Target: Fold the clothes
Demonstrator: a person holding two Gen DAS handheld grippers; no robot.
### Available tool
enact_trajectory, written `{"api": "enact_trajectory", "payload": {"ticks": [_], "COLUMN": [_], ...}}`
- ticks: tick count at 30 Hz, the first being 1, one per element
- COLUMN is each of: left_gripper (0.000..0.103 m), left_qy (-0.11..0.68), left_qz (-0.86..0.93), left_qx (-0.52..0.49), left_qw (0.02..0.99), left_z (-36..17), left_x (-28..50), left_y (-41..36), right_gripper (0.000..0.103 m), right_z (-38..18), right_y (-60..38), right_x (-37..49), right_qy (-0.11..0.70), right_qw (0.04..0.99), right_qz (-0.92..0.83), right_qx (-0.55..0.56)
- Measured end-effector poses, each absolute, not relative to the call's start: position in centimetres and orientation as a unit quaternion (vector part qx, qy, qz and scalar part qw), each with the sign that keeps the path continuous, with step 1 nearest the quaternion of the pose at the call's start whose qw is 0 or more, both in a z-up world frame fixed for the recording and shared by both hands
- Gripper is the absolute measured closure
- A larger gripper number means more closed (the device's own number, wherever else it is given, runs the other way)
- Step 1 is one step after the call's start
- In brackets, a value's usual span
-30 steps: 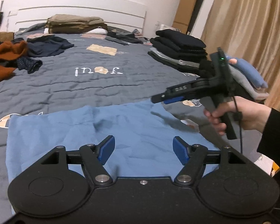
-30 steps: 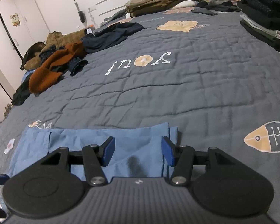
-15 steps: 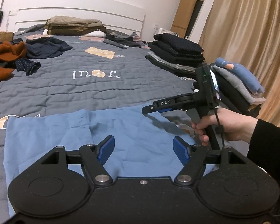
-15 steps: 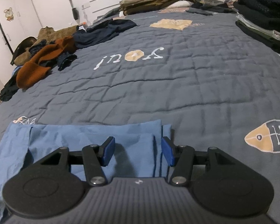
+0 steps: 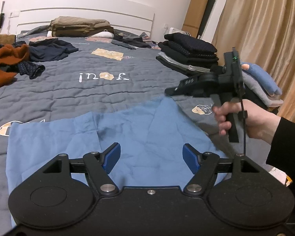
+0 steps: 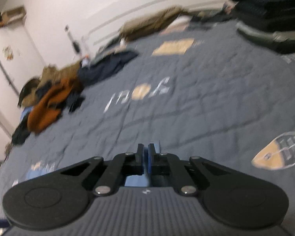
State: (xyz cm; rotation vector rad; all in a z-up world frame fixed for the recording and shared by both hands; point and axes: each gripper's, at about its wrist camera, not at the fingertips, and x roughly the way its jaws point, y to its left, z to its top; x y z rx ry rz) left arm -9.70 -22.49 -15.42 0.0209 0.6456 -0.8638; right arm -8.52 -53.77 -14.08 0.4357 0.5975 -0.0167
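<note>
blue cloth [image 5: 139, 133]: left wrist view — a light blue garment lies spread on the grey quilt [image 5: 112, 96] at the near edge of the bed, creased, its far right corner lifted off the cover.
left gripper [image 5: 151, 157]: its two blue-padded fingers stand wide apart above the blue cloth, nothing between them.
right gripper [image 5: 170, 92]: seen from the side, its tip meets the raised corner of the cloth; the jaw gap is hidden from this angle.
right hand [image 5: 243, 118]: wrapped round the black handle, a dark sleeve behind it.
folded stacks: a dark pile [image 5: 188, 55] on the right of the bed, a grey and blue pile [image 5: 263, 86] just behind the right gripper, a brown pile [image 5: 80, 27] by the white headboard [image 5: 84, 9].
loose clothes: a rust-orange garment [image 5: 4, 63] and navy pieces [image 5: 49, 49] on the far left of the quilt.
right gripper [image 6: 146, 153]: right wrist view — blurred by motion, fingers pressed together on a thin strip of the blue cloth [image 6: 136, 181], which shows between and below them.
quilt [image 6: 186, 114]: fills the view beyond the fingers, with white lettering and a fish patch [image 6: 279, 151] at the right.
heap: the rust-orange garment [image 6: 47, 108] at the left, the dark pile [image 6: 269, 19] at the upper right.
</note>
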Motion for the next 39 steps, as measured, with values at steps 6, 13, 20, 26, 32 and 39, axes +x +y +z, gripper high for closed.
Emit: {"api": "enact_trajectory", "payload": {"ticks": [6,13,20,26,32,39], "left_gripper": [0.034,0.034,0.032,0.03,0.03,0.03], "left_qy": [0.31,0.312,0.311,0.309,0.308,0.307], "left_qz": [-0.41,-0.41,-0.409,-0.407,-0.407,-0.405], "left_qx": [0.012,0.013,0.014,0.015,0.015,0.016], "left_qw": [0.858,0.857,0.858,0.859,0.86,0.861], "left_z": [-15.5,-15.5,-15.4,-15.3,-15.2,-15.3], "left_x": [-9.7,-9.7,-9.7,-9.8,-9.8,-9.8], "left_y": [-22.4,-22.4,-22.4,-22.4,-22.2,-22.2], "right_gripper": [0.094,0.079,0.079,0.099,0.101,0.103], "right_z": [-15.7,-16.5,-18.3,-17.9,-16.4,-15.8], "right_y": [-54.2,-53.2,-51.5,-52.1,-53.5,-54.5], "right_x": [-8.0,-7.7,-6.8,-6.9,-7.3,-7.4], "right_qy": [0.313,0.332,0.381,0.38,0.336,0.309], "right_qw": [0.928,0.927,0.916,0.909,0.917,0.924], "right_qz": [0.0,0.025,0.021,0.013,0.0,-0.005], "right_qx": [0.201,0.173,0.125,0.169,0.213,0.224]}}
